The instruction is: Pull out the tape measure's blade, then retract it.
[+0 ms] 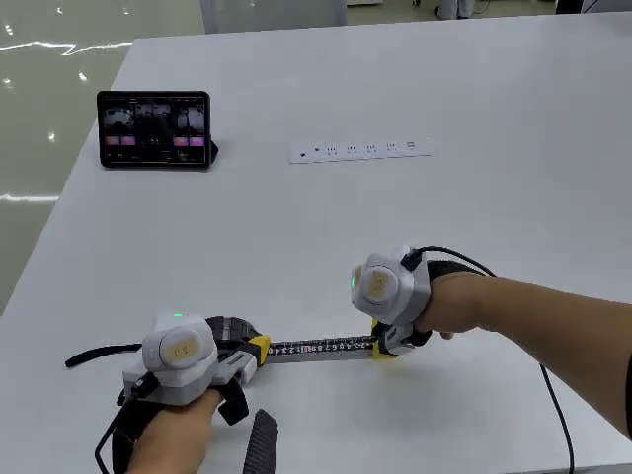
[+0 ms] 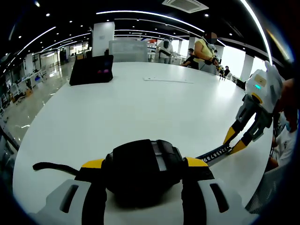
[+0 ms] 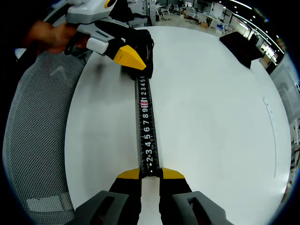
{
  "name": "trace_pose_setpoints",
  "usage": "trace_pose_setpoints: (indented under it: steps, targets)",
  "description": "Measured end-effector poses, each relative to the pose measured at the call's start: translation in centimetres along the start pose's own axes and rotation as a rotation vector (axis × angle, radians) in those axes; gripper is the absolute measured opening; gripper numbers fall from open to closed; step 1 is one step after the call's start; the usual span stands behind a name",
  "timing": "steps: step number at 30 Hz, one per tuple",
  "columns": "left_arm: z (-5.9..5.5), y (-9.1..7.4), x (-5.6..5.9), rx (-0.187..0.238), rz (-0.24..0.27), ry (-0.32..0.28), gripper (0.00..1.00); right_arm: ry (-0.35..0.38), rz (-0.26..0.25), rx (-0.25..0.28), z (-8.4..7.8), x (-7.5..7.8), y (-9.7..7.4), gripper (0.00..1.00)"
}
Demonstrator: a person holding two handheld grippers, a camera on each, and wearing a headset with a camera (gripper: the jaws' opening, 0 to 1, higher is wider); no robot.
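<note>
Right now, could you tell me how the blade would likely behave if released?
Stretched straight between the case and the right claw, the blade would probably snap back. It looks a thin strip, so likely bends easily.

The left gripper (image 1: 252, 351) lies low and level, its yellow-tipped fingers (image 2: 93, 164) closed on either side of the tape measure case (image 2: 140, 171), with the left hand (image 1: 176, 427) gripping it from behind. The right gripper (image 1: 383, 346) points downward, its fingers (image 3: 129, 174) pinched together on the blade (image 3: 145, 126) end. The right hand (image 1: 452, 304) and bare forearm (image 1: 563, 331) reach in from the right.
</note>
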State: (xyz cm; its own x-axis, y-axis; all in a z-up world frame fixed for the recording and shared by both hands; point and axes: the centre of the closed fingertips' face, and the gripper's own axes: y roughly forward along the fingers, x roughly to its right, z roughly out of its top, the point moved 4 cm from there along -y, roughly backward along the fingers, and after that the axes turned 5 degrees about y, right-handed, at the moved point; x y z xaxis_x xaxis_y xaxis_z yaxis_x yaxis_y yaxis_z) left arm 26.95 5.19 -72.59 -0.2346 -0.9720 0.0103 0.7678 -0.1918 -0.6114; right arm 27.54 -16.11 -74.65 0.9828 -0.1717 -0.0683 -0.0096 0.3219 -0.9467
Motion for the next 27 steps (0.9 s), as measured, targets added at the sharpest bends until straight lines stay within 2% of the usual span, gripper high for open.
trace_pose_setpoints:
  steps: [27]
  targets:
    - [0.0, 0.0, -0.1, -0.003, 0.001, 0.000, 0.60, 0.015, -0.004, 0.008, 1.2, -0.1, 0.4, 0.10]
